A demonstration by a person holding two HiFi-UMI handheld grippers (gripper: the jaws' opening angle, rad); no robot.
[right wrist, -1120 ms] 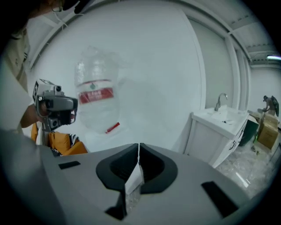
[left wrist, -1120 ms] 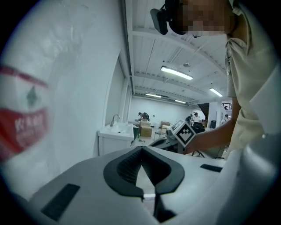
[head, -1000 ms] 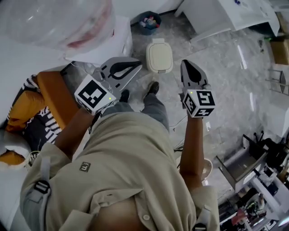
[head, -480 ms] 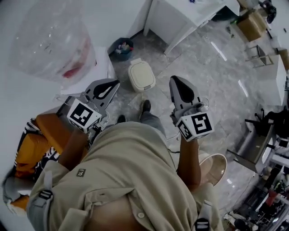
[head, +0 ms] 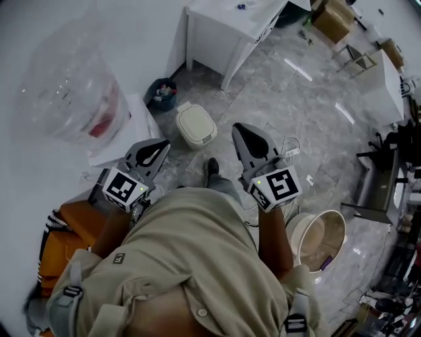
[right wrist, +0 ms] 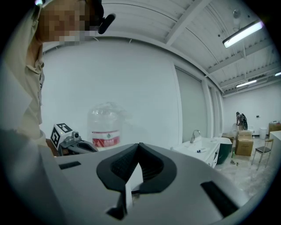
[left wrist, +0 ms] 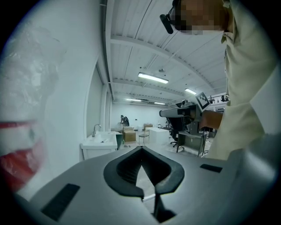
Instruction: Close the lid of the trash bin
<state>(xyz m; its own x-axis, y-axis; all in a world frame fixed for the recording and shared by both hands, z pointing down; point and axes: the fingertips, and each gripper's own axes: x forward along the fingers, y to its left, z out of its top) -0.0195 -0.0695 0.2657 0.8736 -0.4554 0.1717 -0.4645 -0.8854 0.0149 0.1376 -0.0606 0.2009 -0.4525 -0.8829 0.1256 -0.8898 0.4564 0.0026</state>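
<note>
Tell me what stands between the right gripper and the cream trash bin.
Nothing visible does: only bare marble floor shows between the right gripper and the cream trash bin in the head view.

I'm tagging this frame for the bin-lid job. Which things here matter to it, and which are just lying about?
Part of the job:
- trash bin, apparently already closed
- left gripper, shut, empty
- right gripper, shut, empty

Just lying about:
- water jug
- small dark bin
- white table
- beige tub
- orange bag
</note>
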